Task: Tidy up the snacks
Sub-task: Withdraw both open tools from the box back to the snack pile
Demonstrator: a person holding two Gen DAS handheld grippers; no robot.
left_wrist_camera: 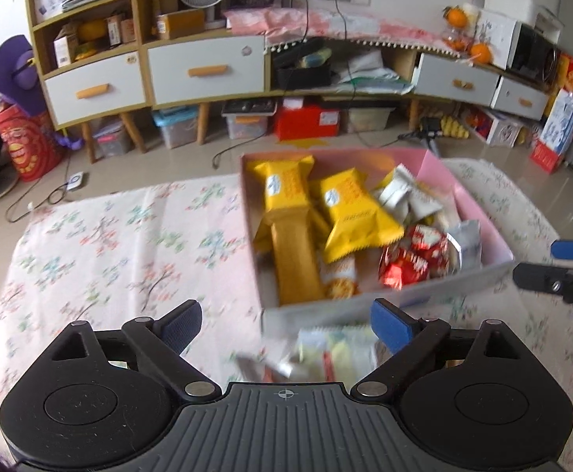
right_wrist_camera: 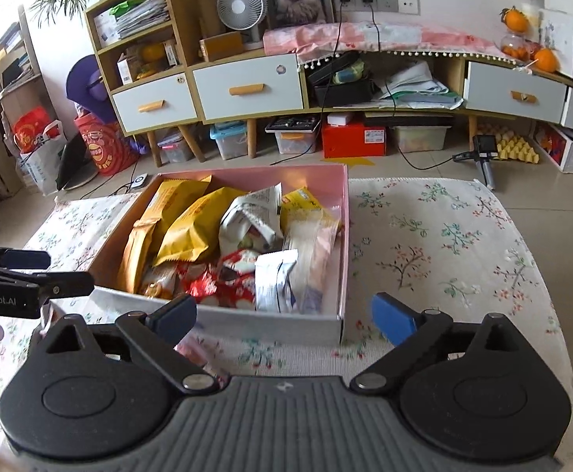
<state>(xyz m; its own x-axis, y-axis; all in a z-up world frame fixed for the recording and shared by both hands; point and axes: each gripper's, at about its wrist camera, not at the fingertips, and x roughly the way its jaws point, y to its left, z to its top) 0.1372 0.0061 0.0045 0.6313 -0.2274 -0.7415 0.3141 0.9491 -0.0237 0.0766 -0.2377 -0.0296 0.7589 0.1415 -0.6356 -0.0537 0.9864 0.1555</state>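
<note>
A pink box (left_wrist_camera: pixel 479 271) (right_wrist_camera: pixel 286 324) on the floral cloth holds several snack packets: yellow ones (left_wrist_camera: pixel 353 212) (right_wrist_camera: pixel 192 228), red ones (left_wrist_camera: pixel 412 263) (right_wrist_camera: pixel 223 279) and silver-white ones (right_wrist_camera: pixel 274 279). My left gripper (left_wrist_camera: pixel 286 326) is open just in front of the box's near wall. Loose pale packets (left_wrist_camera: pixel 337 350), blurred, lie on the cloth between its fingers. My right gripper (right_wrist_camera: pixel 284 316) is open and empty at the box's near right corner. A pink packet (right_wrist_camera: pixel 192 348) lies by its left finger. Each gripper shows at the edge of the other's view (left_wrist_camera: pixel 553 263) (right_wrist_camera: pixel 30 271).
The table is covered with a floral cloth (left_wrist_camera: pixel 109 244) (right_wrist_camera: pixel 443 244). Behind it stand a low cabinet with white drawers (left_wrist_camera: pixel 203 70) (right_wrist_camera: pixel 247 86), storage bins and a red box (right_wrist_camera: pixel 353 137) on the tiled floor. A small camera on a grip (right_wrist_camera: pixel 485 157) lies on the floor.
</note>
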